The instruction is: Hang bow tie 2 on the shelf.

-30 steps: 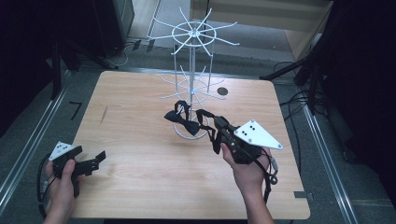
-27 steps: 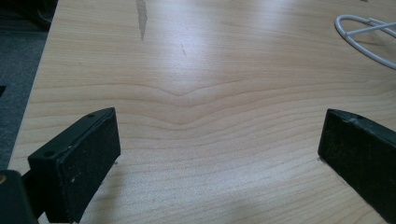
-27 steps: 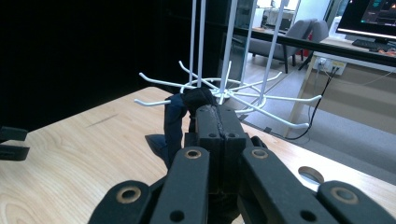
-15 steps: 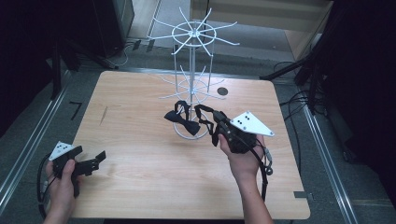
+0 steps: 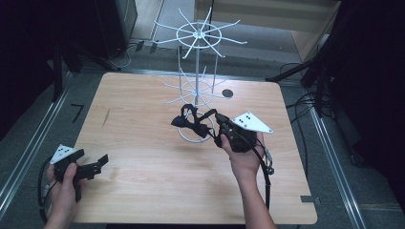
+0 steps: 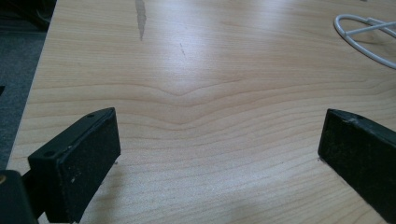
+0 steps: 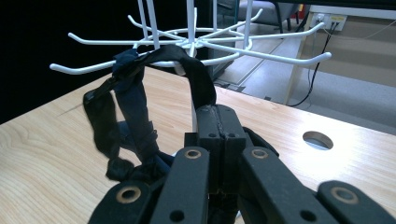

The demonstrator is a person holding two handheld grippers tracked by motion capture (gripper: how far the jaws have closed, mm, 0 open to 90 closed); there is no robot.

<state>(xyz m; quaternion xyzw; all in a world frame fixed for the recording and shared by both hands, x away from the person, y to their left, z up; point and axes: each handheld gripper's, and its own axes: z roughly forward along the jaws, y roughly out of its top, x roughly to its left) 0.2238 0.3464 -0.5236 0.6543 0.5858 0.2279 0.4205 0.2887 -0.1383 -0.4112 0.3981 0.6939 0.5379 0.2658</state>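
Holding: right gripper pinches a strap of the black fabric bow tie, its two black jaws pressed together on the band.
Bow tie position: black fabric bow tie hangs at the foot of the white wire display rack, near the middle of the table; its loop drapes over the low prongs of the rack.
Close look: in the right gripper view, the bow tie band rises from the shut jaws of the right gripper, arches up to a prong of the rack, then falls in a crumpled loop at the left.
Rack: tall white wire stand with a round base ring and two tiers of spoke-like prongs, upright towards the far side of the light wooden table.
Left gripper: left gripper sits at the near left corner of the table, well apart from the bow tie, held in the person's left hand.
Left jaws: in the left gripper view they stand spread wide over bare wood, nothing between them.
Table detail: small round dark hole lies just right of the rack.
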